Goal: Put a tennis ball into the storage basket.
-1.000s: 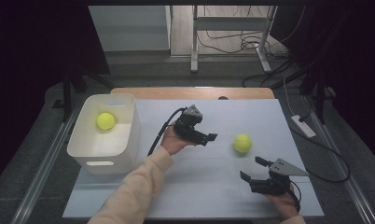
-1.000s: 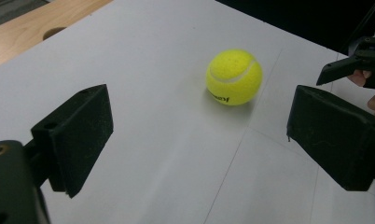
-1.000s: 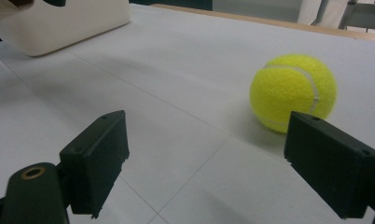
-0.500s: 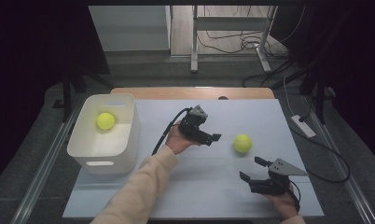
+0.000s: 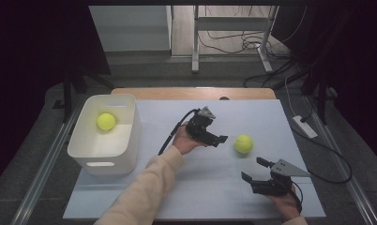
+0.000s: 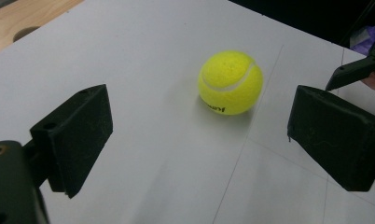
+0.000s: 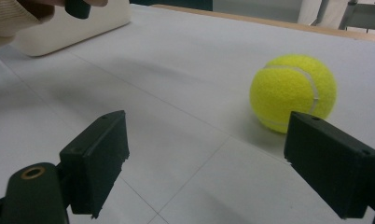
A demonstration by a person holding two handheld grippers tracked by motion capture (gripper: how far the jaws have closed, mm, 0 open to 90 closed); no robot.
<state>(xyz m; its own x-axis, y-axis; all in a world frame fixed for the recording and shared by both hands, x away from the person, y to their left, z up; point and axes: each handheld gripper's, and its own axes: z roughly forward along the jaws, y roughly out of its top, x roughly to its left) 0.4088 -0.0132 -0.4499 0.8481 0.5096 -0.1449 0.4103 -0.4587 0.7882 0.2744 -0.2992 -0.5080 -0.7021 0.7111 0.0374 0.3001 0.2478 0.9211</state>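
Reaching toward the ball [image 5: 244, 144] on the bench [image 5: 186, 187], the left gripper [image 5: 214, 138] has its jaws spread wide, nothing between them. Ball lies ahead of those jaws and apart from them, a little toward the right-hand jaw as seen in the left gripper view [image 6: 231, 82]. Judged light, springy, with a felt nap that should grip well; being round and free on a flat sheet, it would likely roll if nudged off-centre. Best hold: across the widest girth, one pad on each side, low enough not to squeeze it out upward. Right gripper [image 5: 257, 176] also has jaws spread, empty; ball sits beyond its right-hand jaw [image 7: 293, 92]. A second ball [image 5: 106, 121] lies in the bin [image 5: 130, 140], well behind the left jaws.
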